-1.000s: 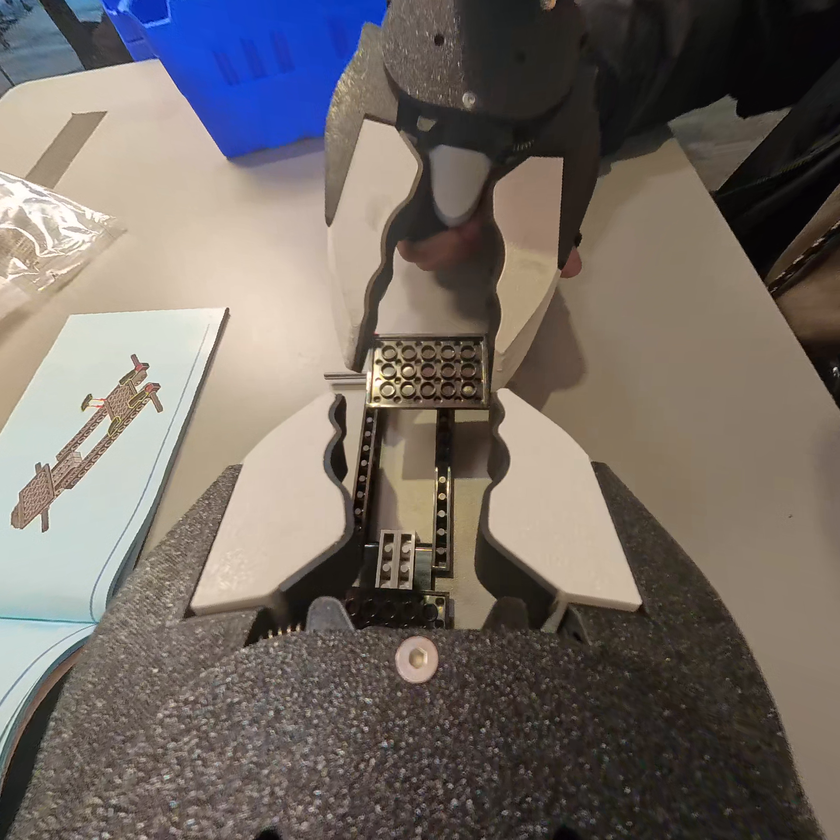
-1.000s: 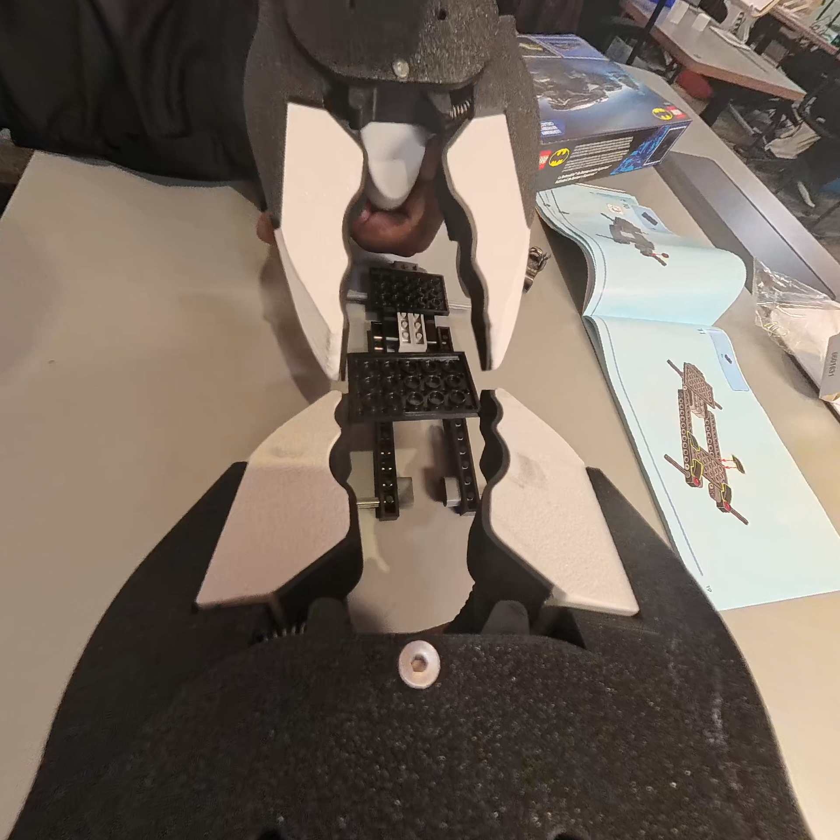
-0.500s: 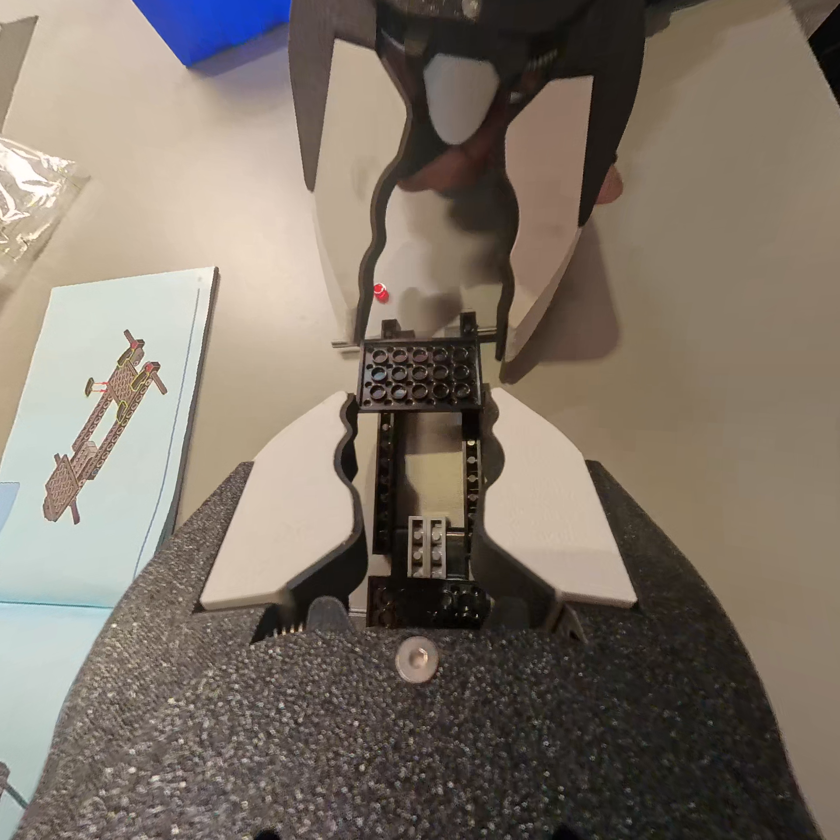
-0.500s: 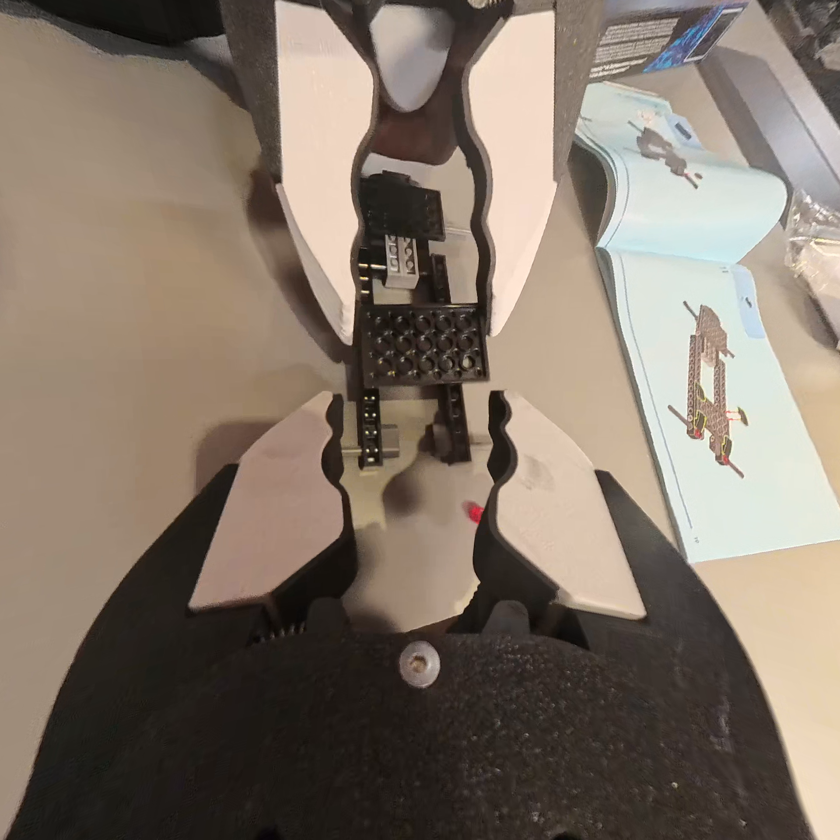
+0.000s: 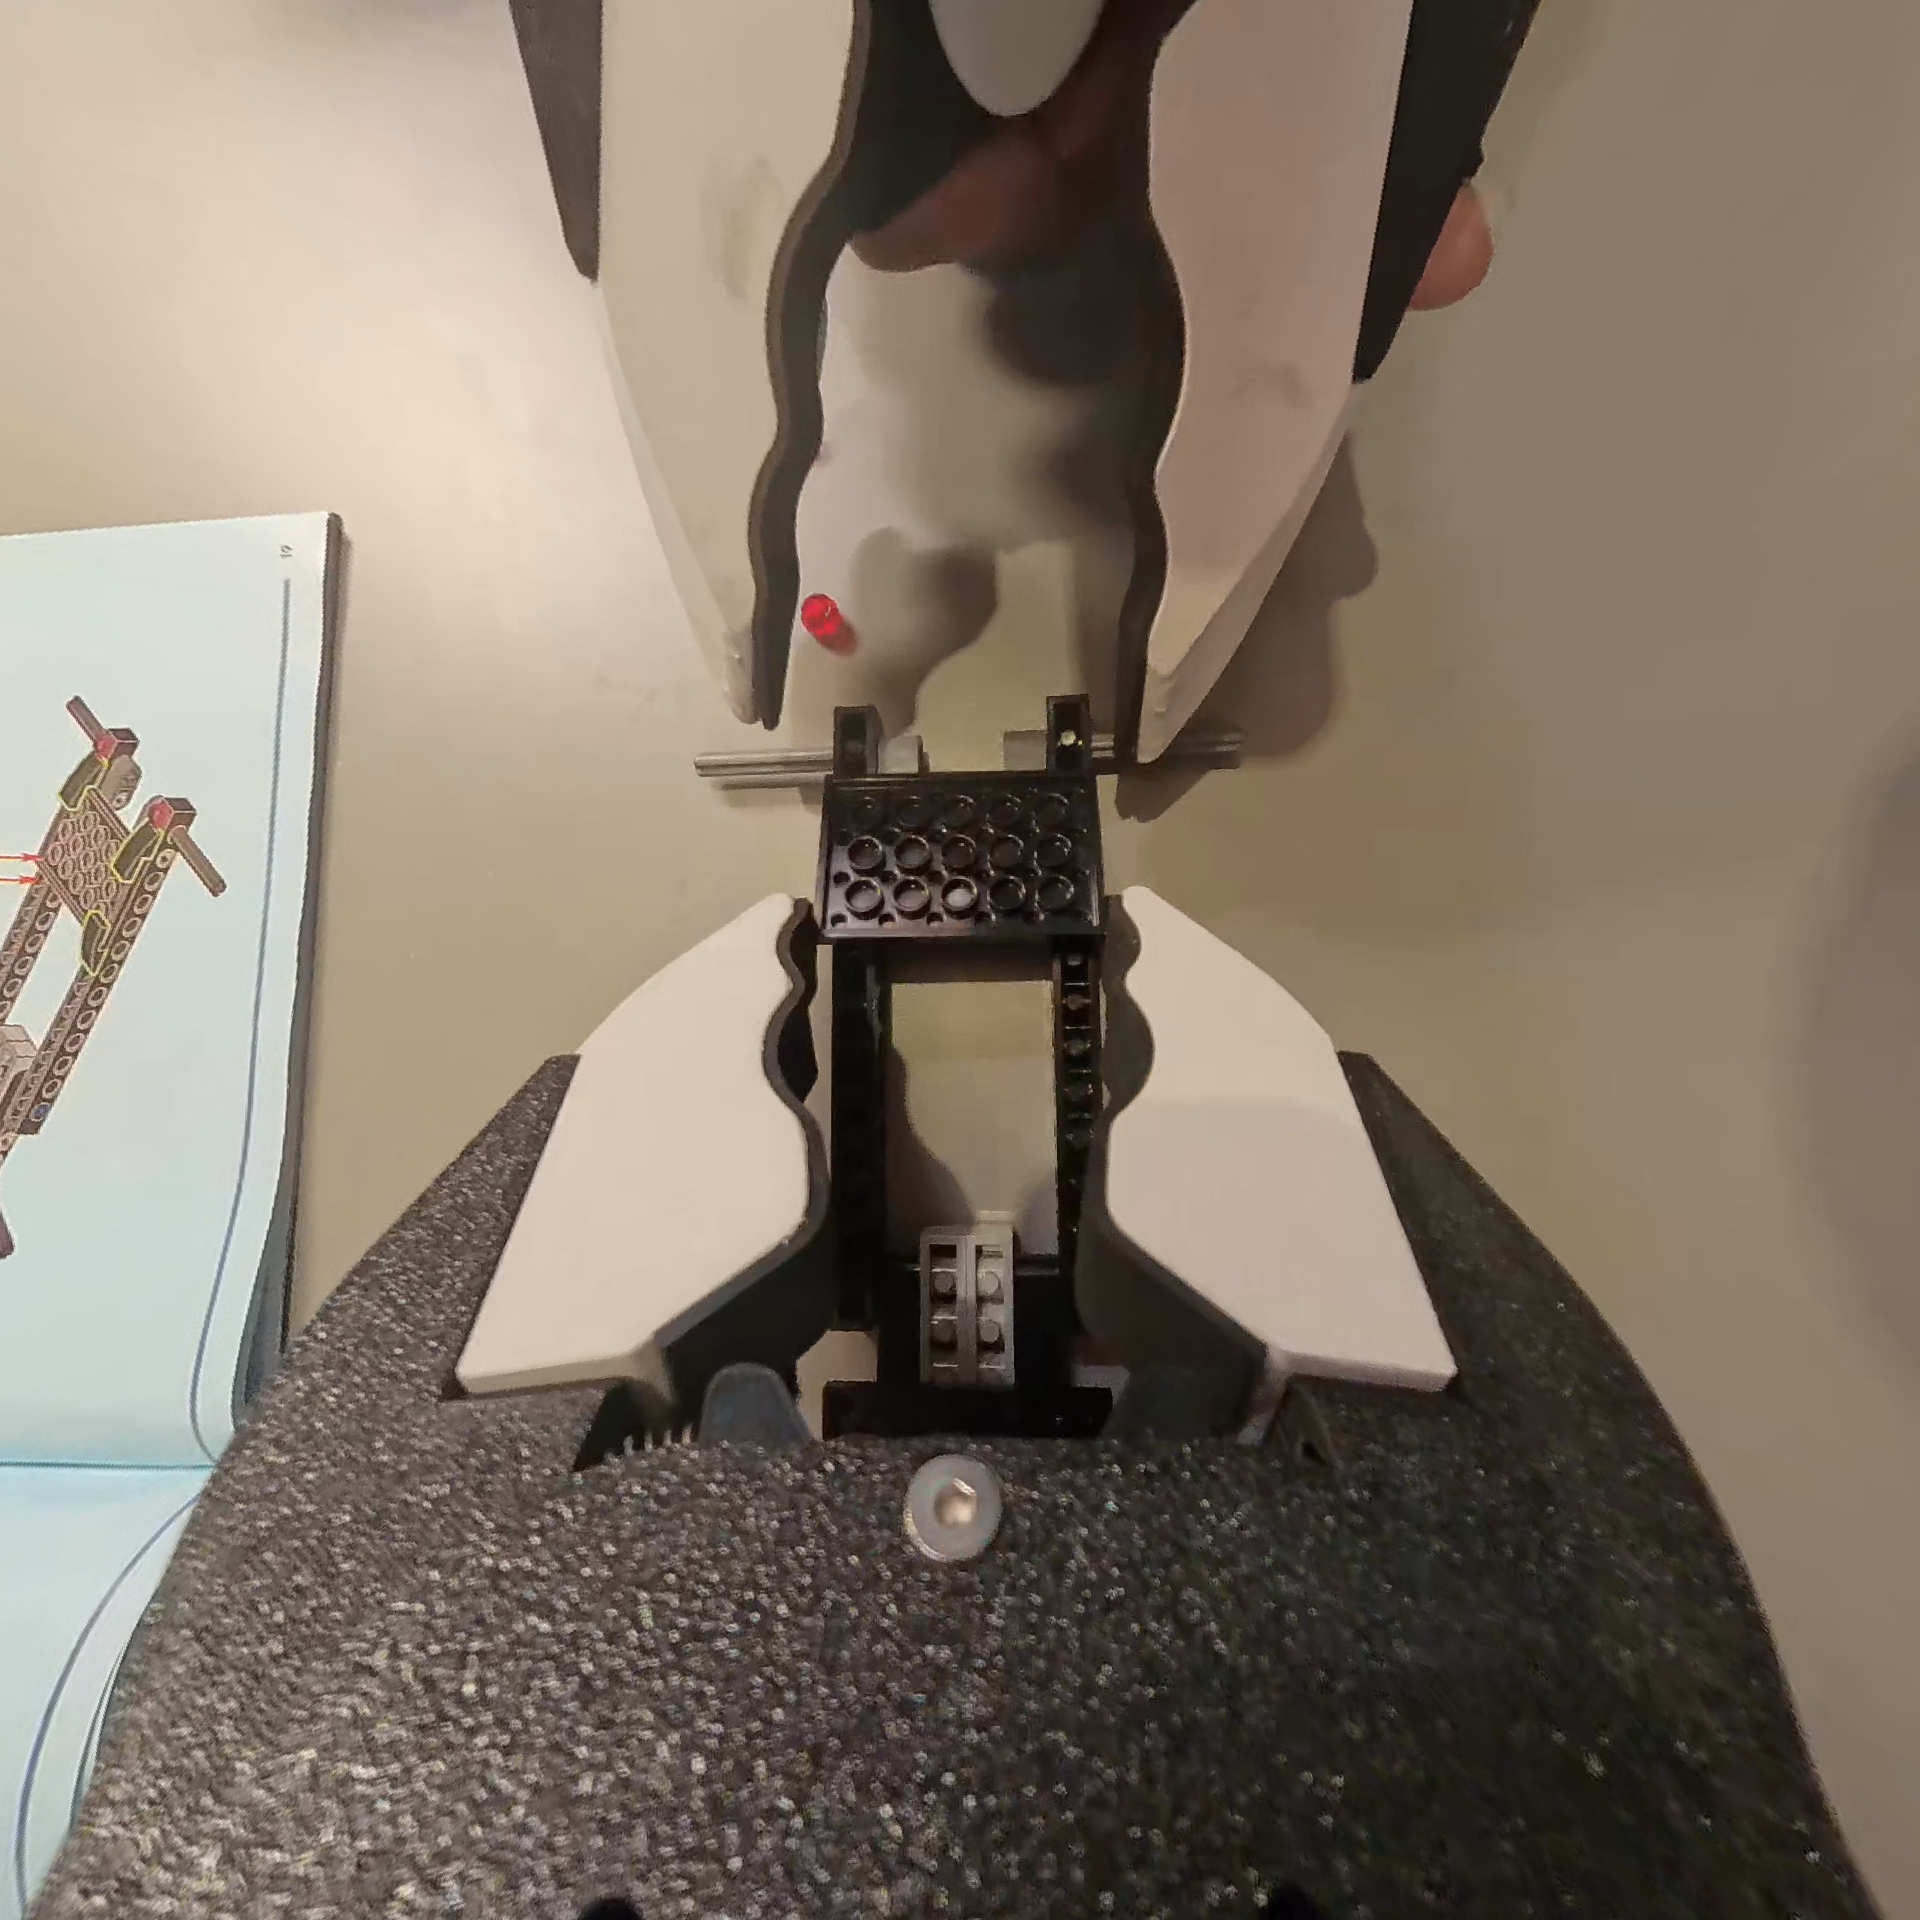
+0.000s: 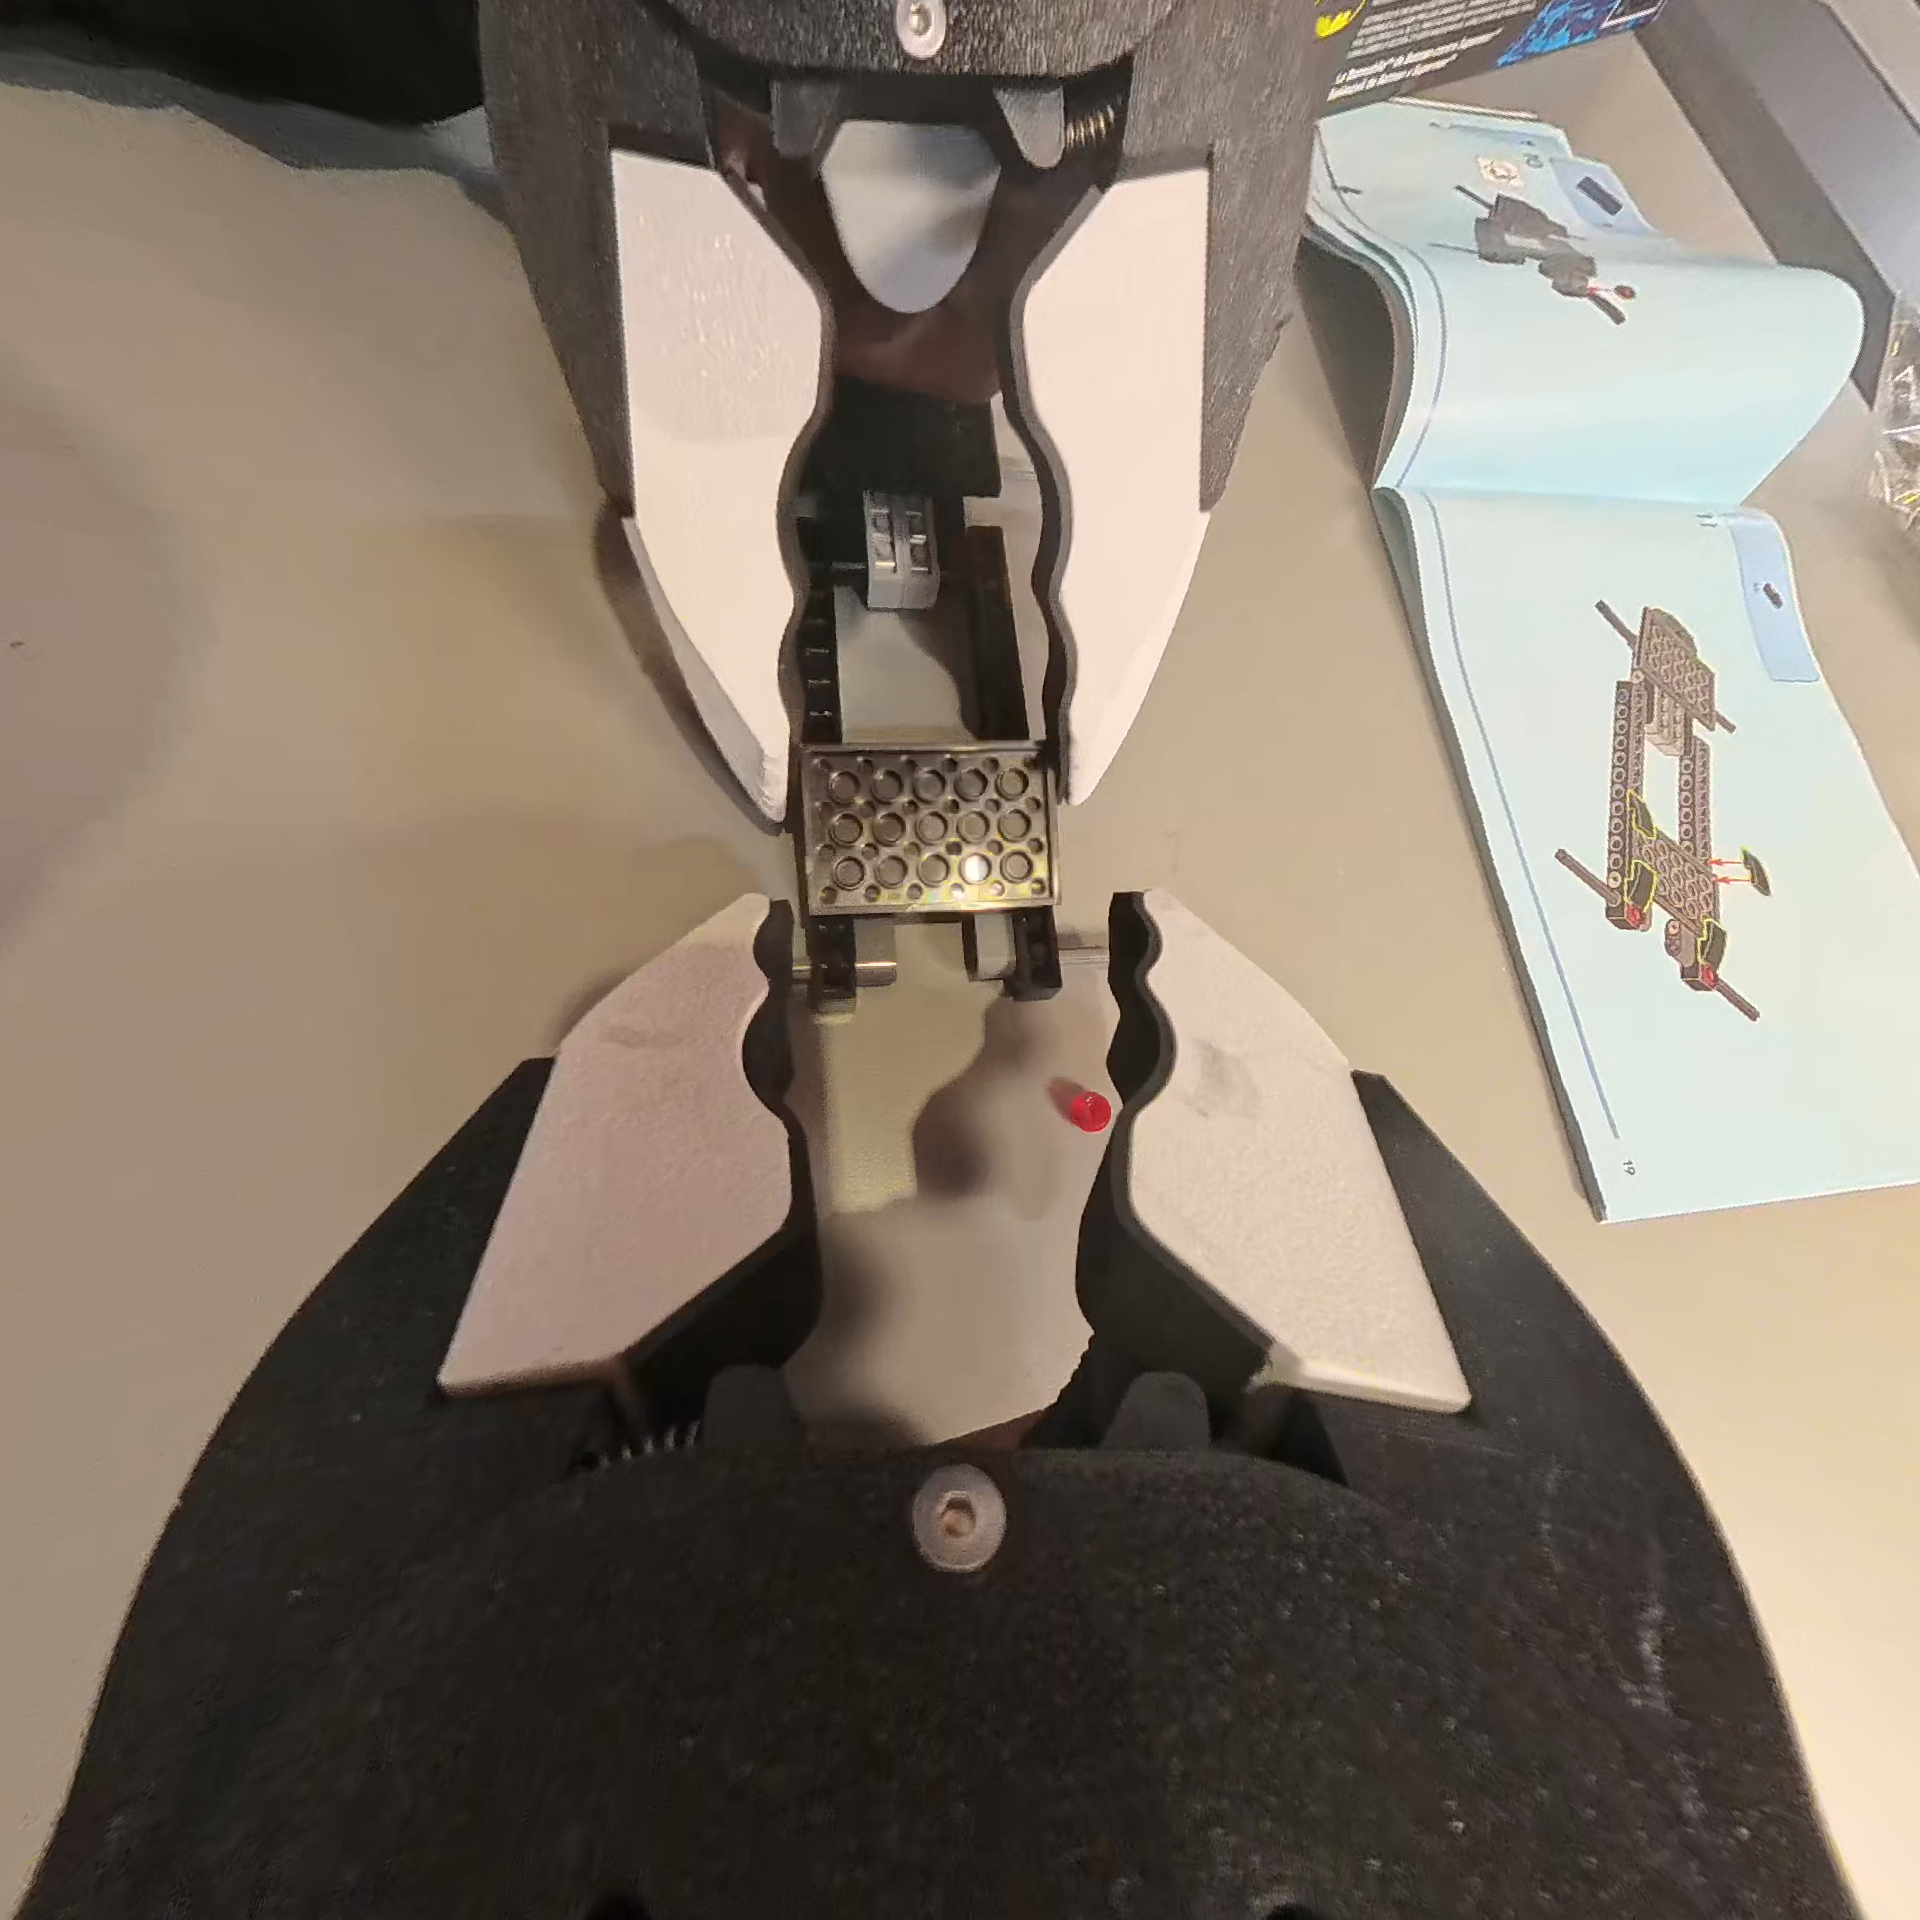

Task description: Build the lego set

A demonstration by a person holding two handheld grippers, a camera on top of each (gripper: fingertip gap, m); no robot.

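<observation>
Your left gripper (image 5: 961, 914) clamped the black brick frame (image 5: 961, 862) by its long side beams, its long axis running straight toward your right gripper (image 6: 940, 914). That one stood wide around the frame's far end, a small red piece (image 6: 1086, 1110) on the table (image 6: 312, 831) just inside its right finger.

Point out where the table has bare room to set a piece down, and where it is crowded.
Bare table lies wide on the side away from the instruction booklet. It is crowded in the middle: the left gripper grips the black brick frame, the right gripper faces it, open, over a small red piece.
</observation>
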